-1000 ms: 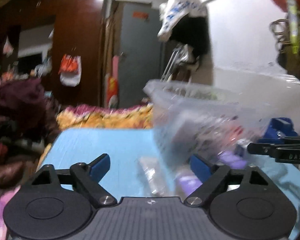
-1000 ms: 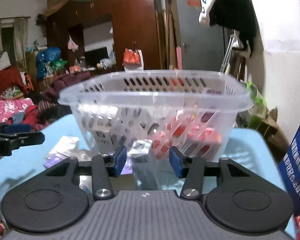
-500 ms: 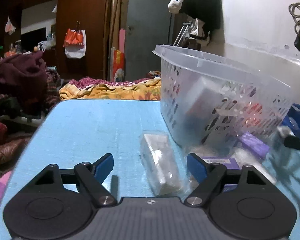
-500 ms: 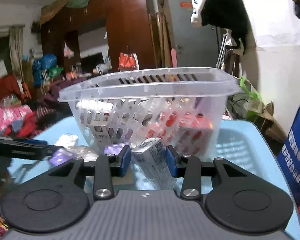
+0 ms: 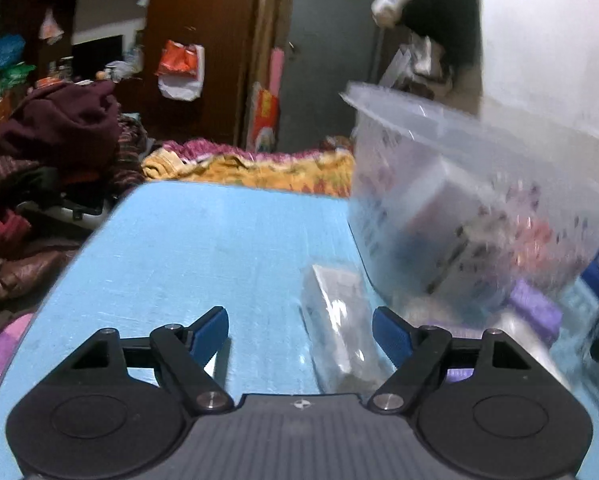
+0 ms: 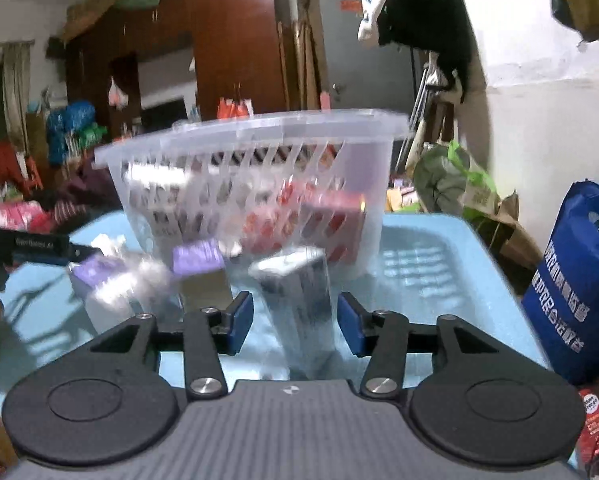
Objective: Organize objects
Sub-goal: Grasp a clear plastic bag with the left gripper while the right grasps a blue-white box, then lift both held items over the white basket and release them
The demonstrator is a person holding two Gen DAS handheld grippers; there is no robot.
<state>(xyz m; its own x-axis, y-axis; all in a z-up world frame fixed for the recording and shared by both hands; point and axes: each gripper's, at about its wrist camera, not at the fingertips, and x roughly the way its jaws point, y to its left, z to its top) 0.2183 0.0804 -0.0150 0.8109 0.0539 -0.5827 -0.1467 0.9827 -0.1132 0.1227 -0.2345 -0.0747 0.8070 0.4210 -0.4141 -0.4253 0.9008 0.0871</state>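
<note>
Both grippers stand open with nothing gripped. The left gripper (image 5: 300, 330) is spread wide and its jaws have just been closing a little; a clear packet (image 5: 339, 320) lies on the blue table (image 5: 203, 248) between them, nearer the right pad, touching neither. The right gripper (image 6: 295, 326) is narrower and its jaws have just been opening; a grey box (image 6: 299, 292) stands between them with gaps on both sides. Just beyond it sits the clear basket (image 6: 251, 140), mid-table, holding red and white boxes. Two purple-topped boxes (image 6: 197, 258) lie at the basket's near-left corner. A blue bag (image 6: 575, 288) stands at the table's right edge.
</note>
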